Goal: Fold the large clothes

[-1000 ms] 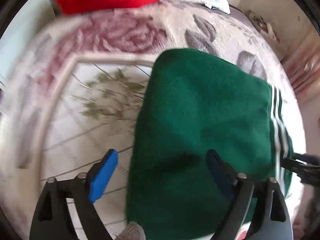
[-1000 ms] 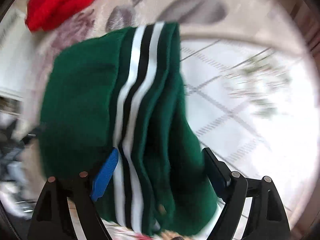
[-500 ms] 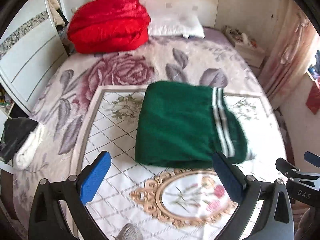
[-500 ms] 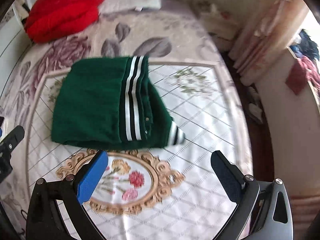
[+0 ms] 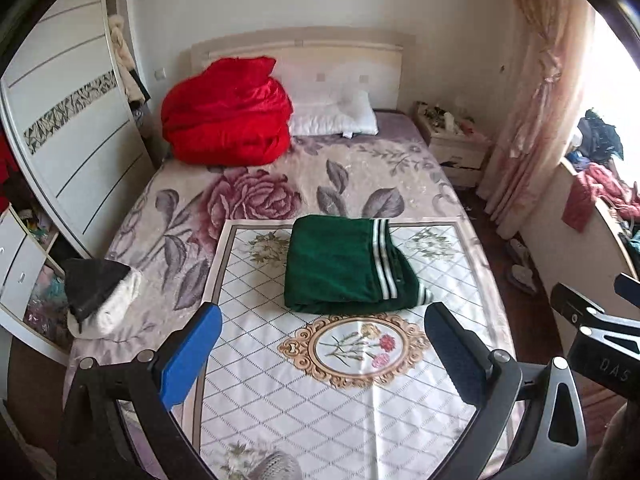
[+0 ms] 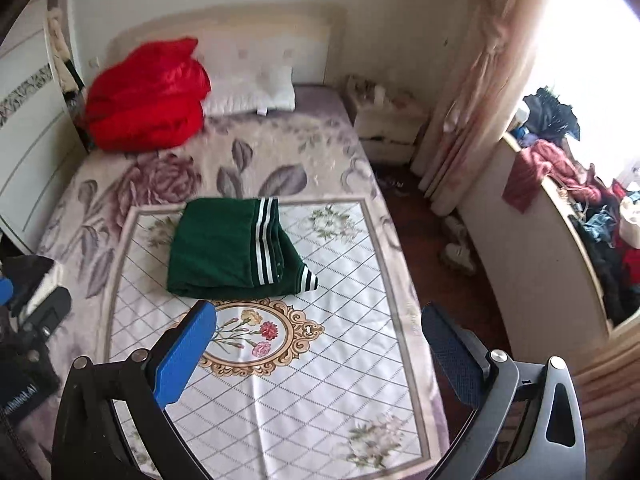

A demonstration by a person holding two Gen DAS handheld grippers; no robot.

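Green garment [image 5: 344, 266] lies folded on the white patterned cloth [image 5: 320, 392], toward its far end, striped edge to the right. Left gripper [image 5: 324, 350] and right gripper [image 6: 320, 344] hang well apart from it, jaws wide, holding nothing.

We've got both grippers up in the air, and neither 1 has anything in it. Our left gripper [image 5: 322, 350] has its 2 blue-padded fingers [image 5: 192, 354] spread wide, nothing between the pads. Our right gripper [image 6: 320, 350] matches it, its 2 fingers [image 6: 186, 346] just as far apart and bare. In the left wrist view the right gripper's black body pokes in at the right edge; the right wrist view catches the left one at its left edge.
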